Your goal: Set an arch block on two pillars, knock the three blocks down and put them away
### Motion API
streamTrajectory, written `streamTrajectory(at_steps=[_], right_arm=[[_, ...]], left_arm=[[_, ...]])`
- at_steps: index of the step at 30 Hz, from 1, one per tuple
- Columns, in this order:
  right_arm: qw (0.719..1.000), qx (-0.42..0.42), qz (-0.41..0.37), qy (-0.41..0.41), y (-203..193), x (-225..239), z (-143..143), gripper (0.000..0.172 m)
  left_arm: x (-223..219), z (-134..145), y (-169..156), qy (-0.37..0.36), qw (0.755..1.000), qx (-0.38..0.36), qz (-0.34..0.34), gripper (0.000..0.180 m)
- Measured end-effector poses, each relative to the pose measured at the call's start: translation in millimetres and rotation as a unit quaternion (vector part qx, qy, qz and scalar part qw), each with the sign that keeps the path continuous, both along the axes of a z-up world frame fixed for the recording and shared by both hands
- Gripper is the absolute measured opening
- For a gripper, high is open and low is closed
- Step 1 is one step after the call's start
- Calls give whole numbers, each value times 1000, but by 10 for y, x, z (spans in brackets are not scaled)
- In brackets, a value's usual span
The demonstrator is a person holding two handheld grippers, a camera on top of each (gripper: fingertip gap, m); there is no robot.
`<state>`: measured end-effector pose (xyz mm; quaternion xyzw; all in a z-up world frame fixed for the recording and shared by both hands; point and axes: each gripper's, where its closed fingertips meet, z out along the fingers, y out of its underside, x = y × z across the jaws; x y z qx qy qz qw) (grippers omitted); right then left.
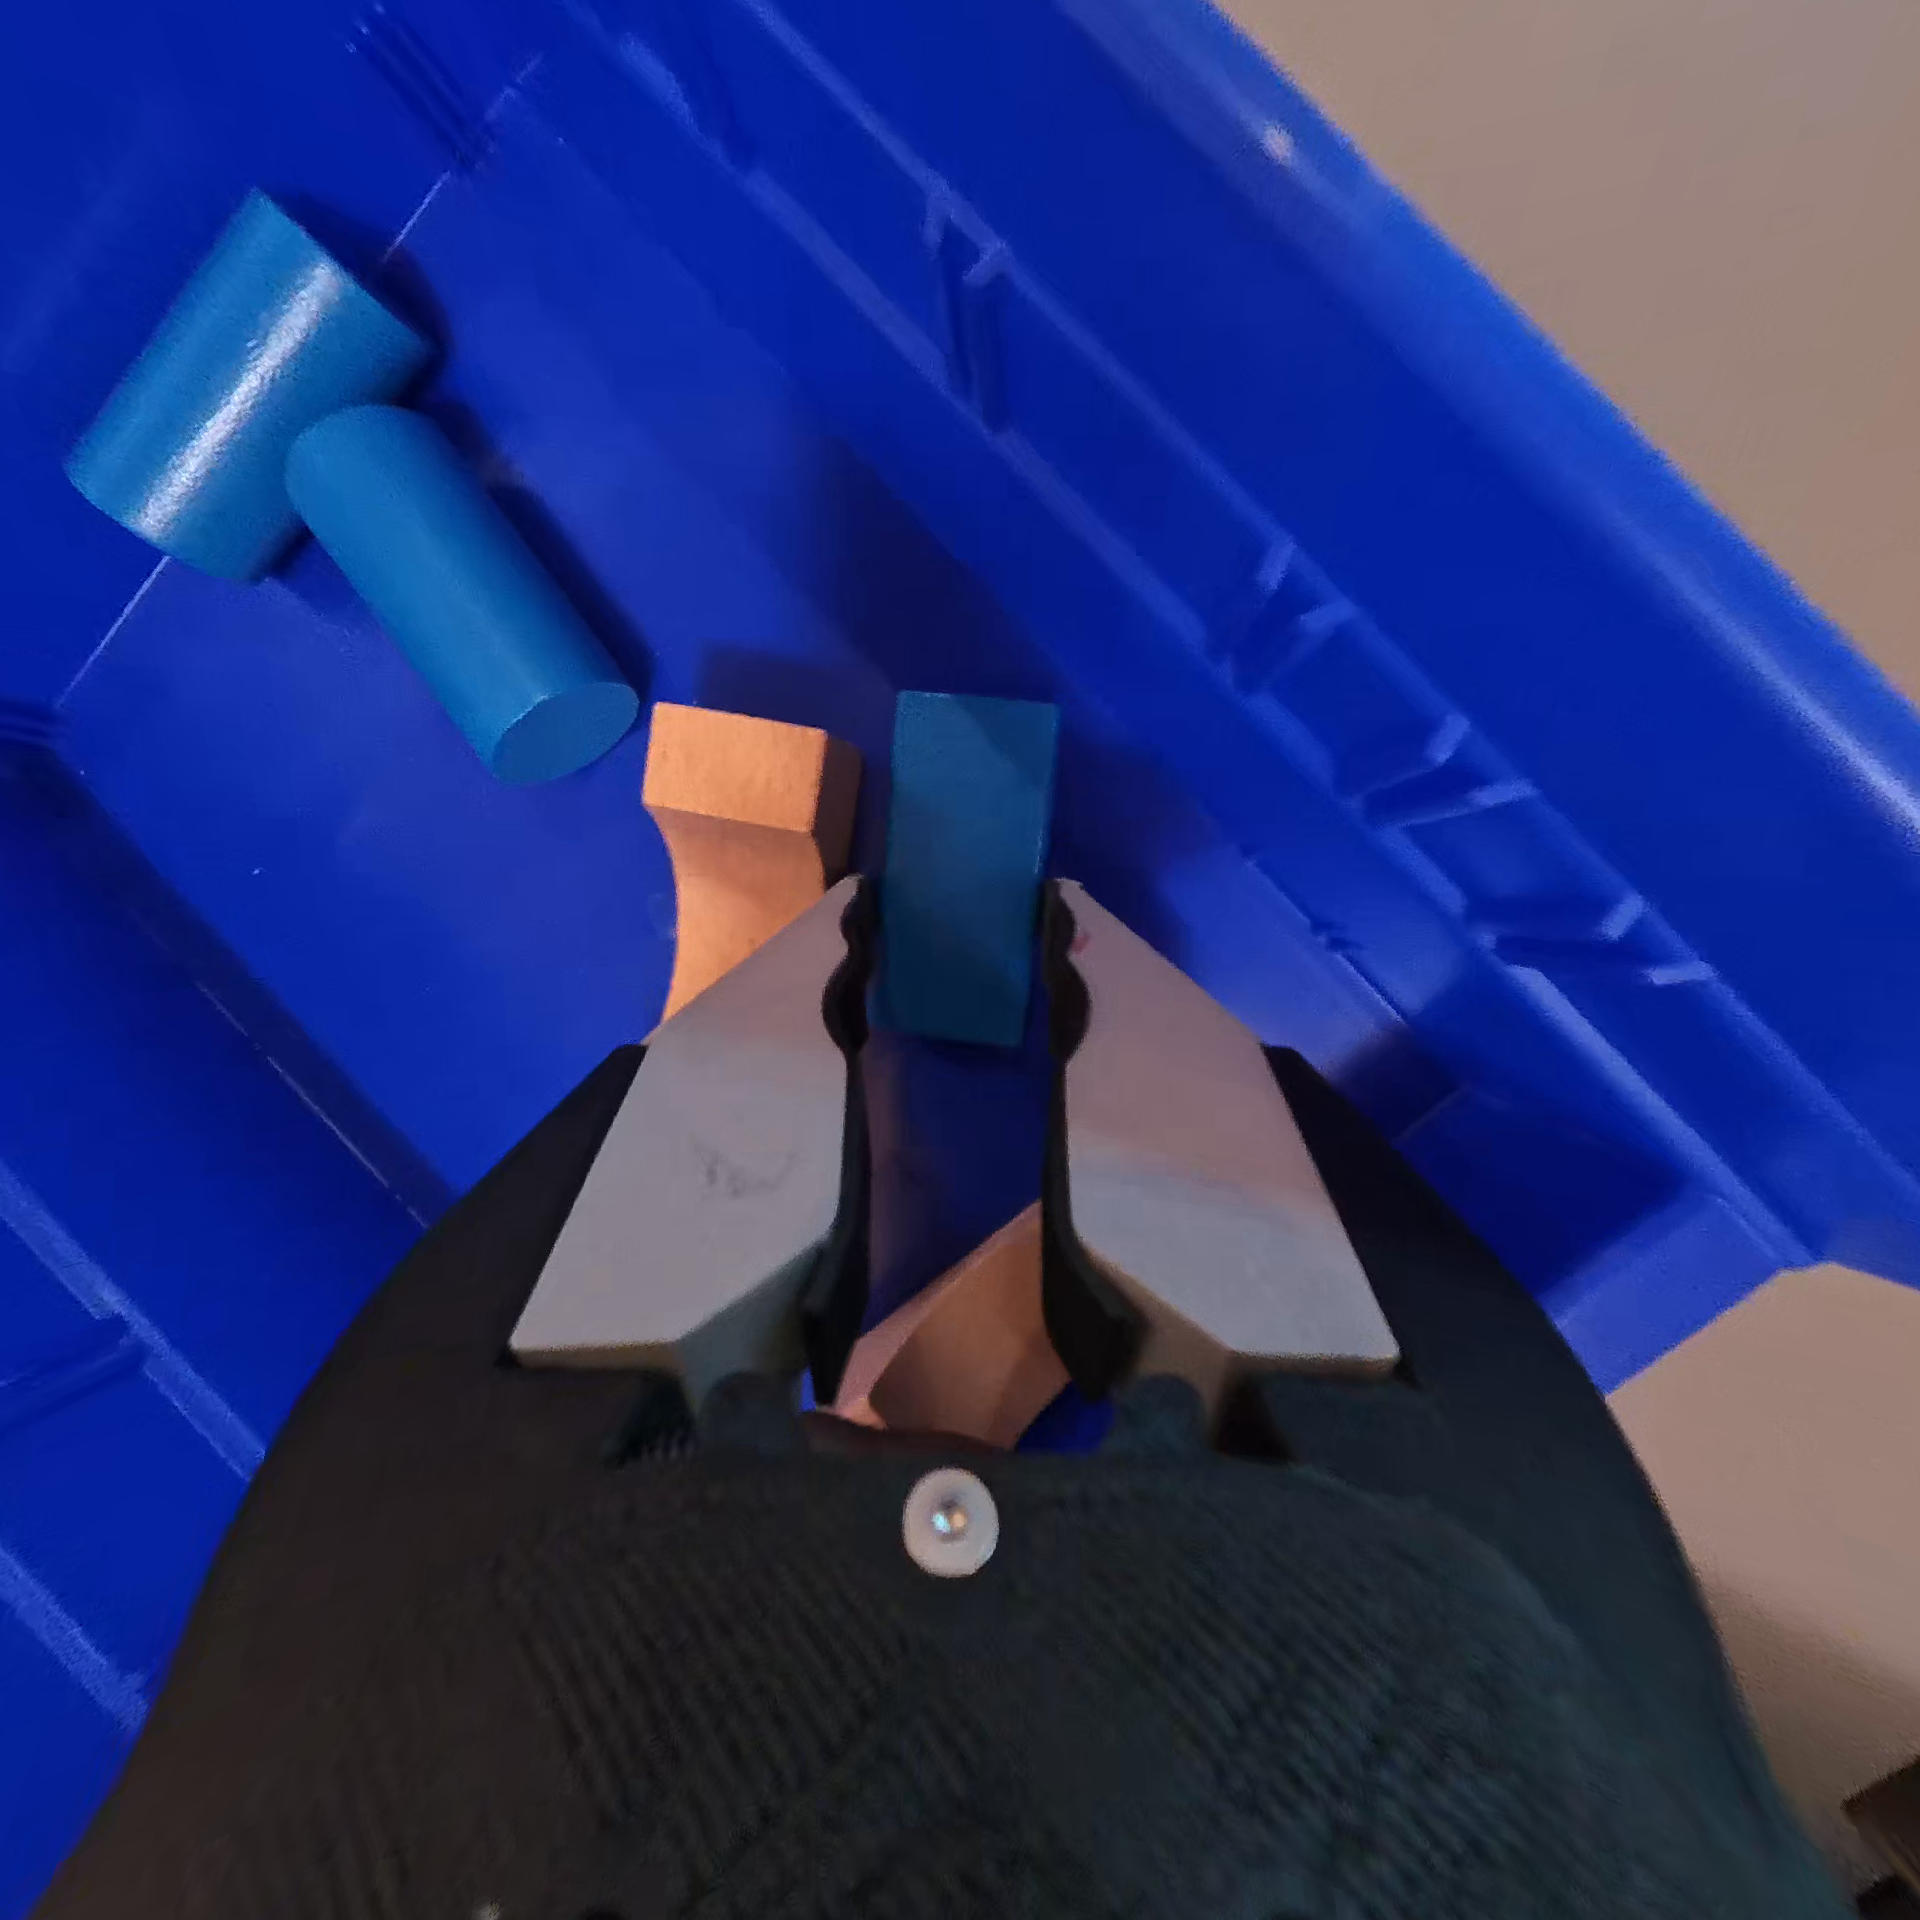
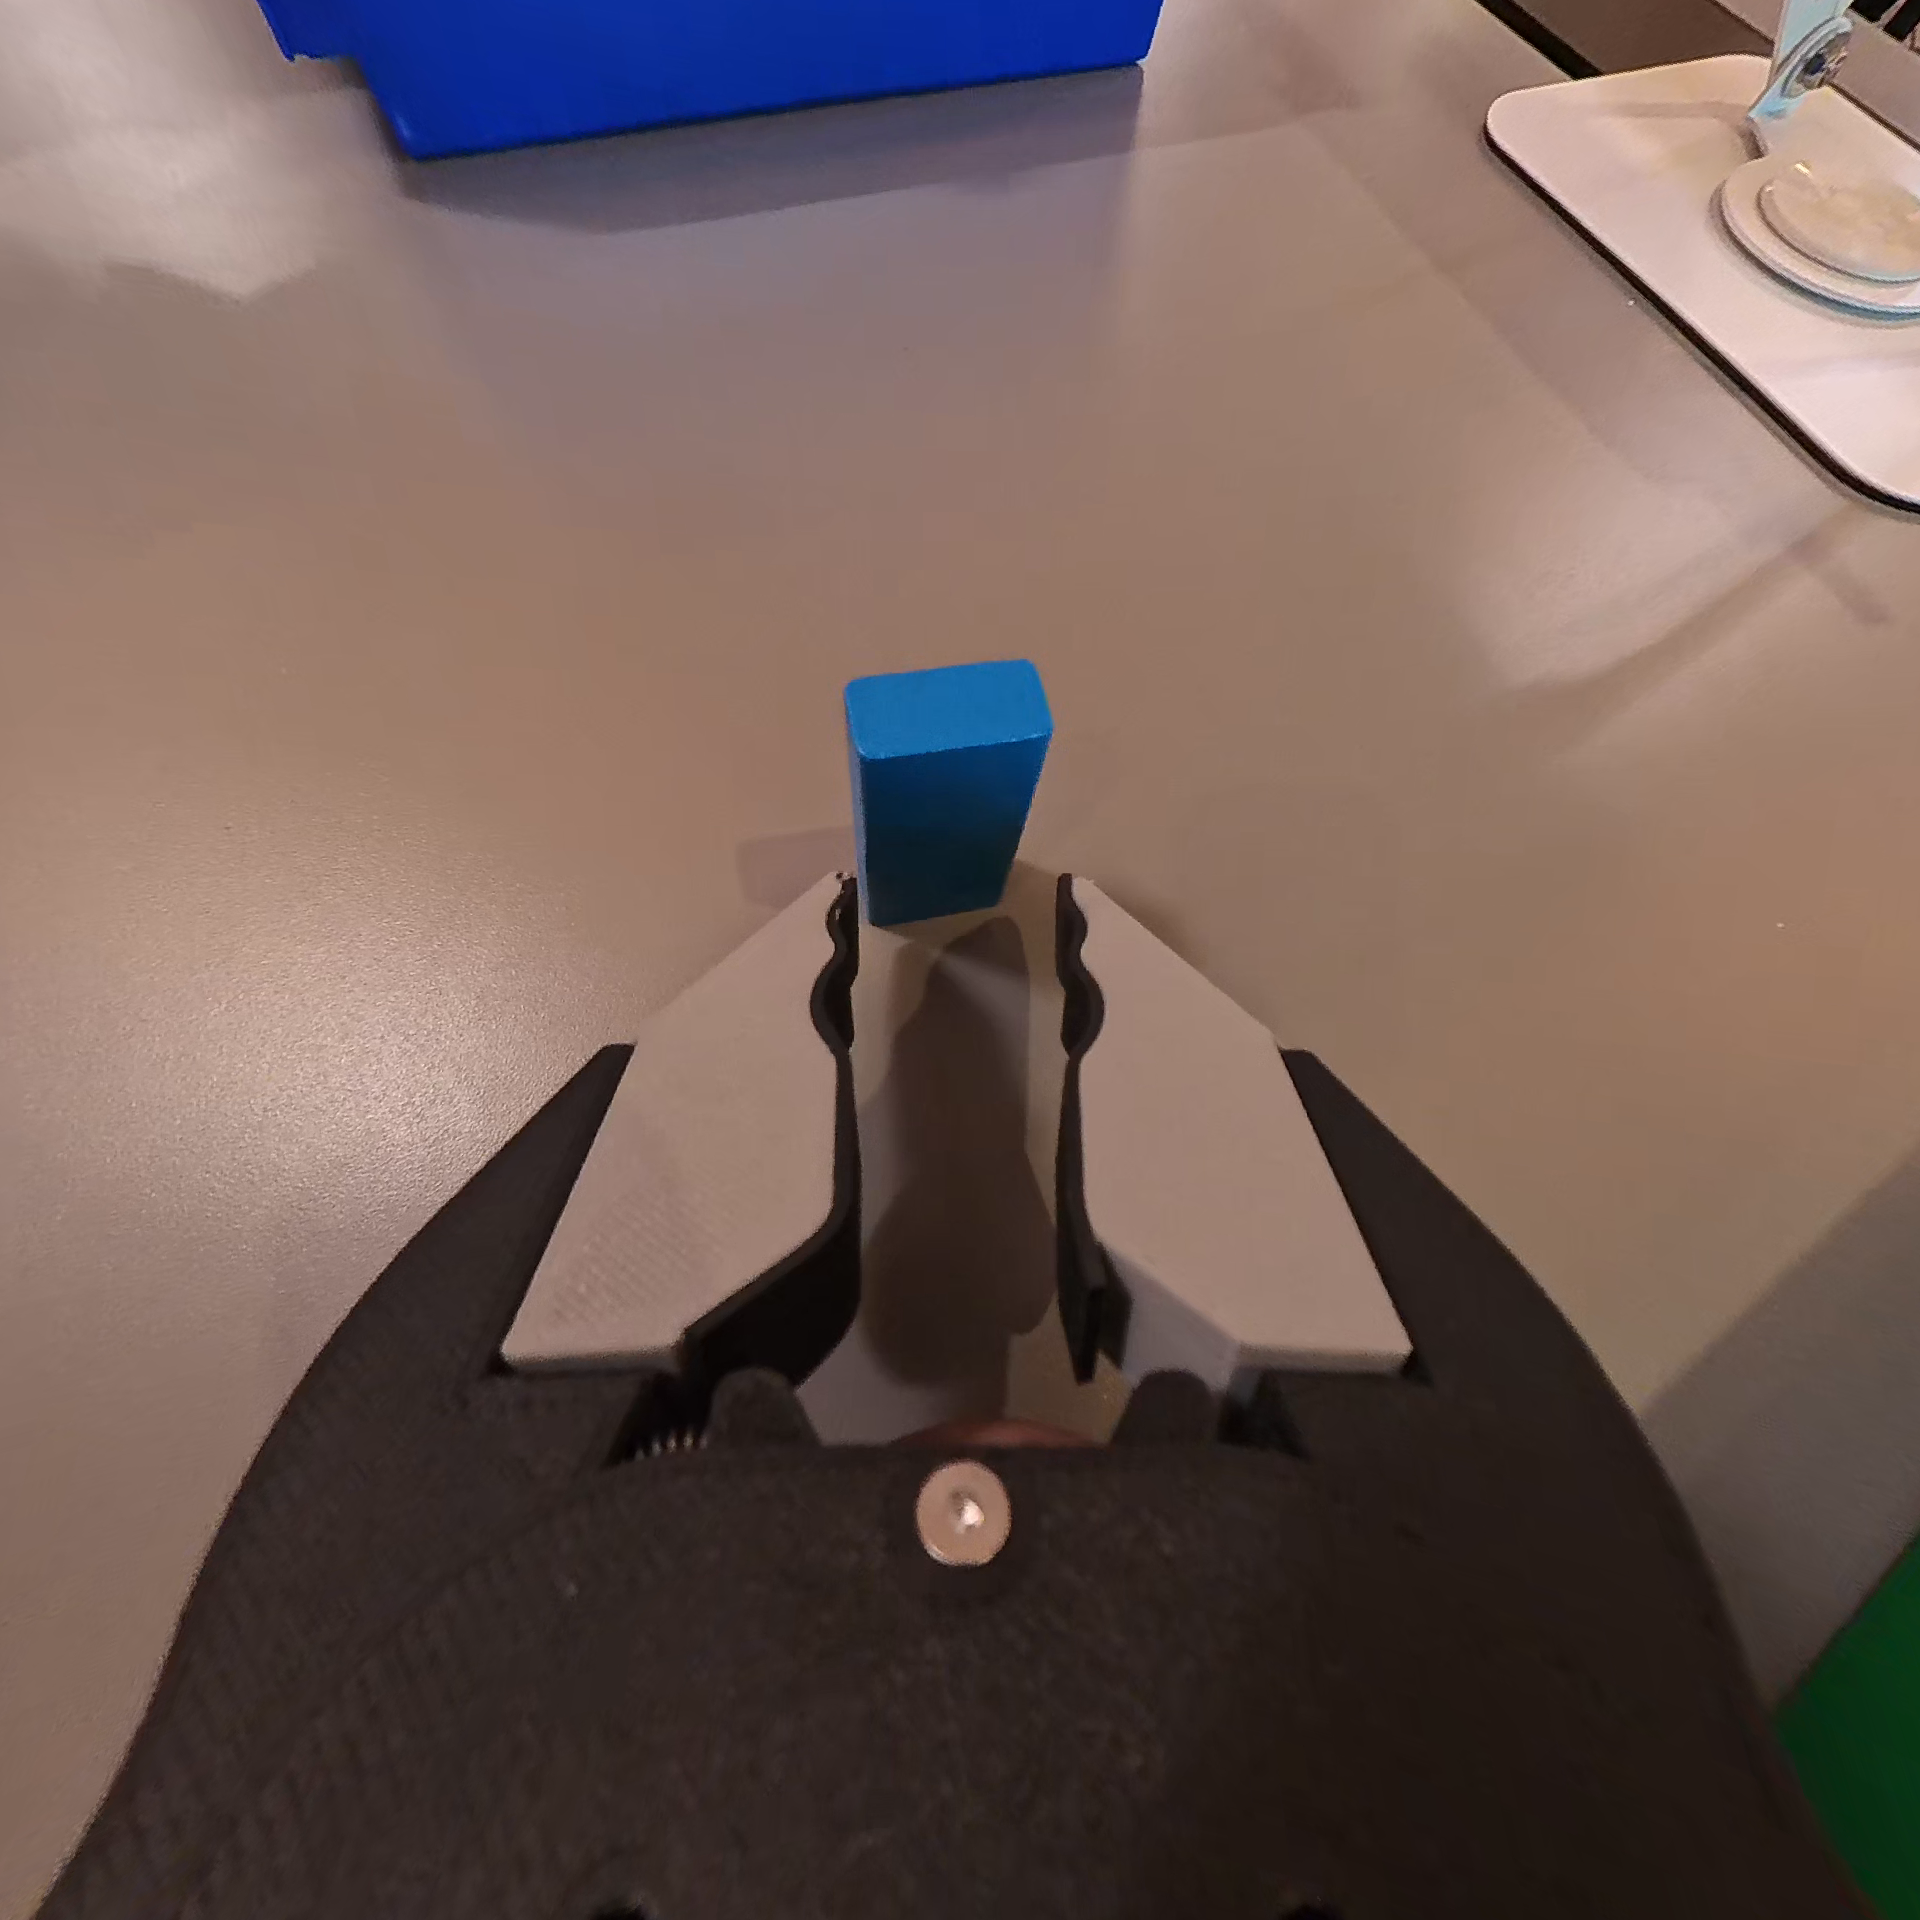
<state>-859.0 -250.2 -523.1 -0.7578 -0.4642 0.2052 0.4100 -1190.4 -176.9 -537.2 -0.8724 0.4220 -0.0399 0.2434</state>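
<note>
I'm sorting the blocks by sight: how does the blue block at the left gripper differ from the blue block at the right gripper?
The left blue block is inside the blue bin, beside an orange arch block; the right blue block stands upright, alone on the grey table. The left one sits between the left hand-held gripper's fingertips; the right one stands just past the right hand-held gripper's open fingers. Both are blue rectangular blocks.

Grey-beige tabletop (image 2: 416, 623), soft glare patches; white stand base (image 2: 1621, 239) far right.
</note>
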Motion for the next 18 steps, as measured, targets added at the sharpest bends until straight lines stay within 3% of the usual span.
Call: streamTrajectory(at_steps=[1, 5, 13, 18], right_arm=[[1000, 0, 0, -1, -1, -1, -3, 35], [1000, 0, 1, -4, -3, -2, -9, 35], [1000, -3, 1, -5, -3, -3, -17, 34], [1000, -3, 1, -5, -1, -1, -21, 35]], left_arm=[[-18, 4, 12, 5, 1000, 7, 3, 30], [-40, 85, 39, -4, 999, 30, 16, 30], [34, 598, 1, -132, 986, 92, 45, 30], [-42, 411, -45, -106, 990, 74, 58, 30]])
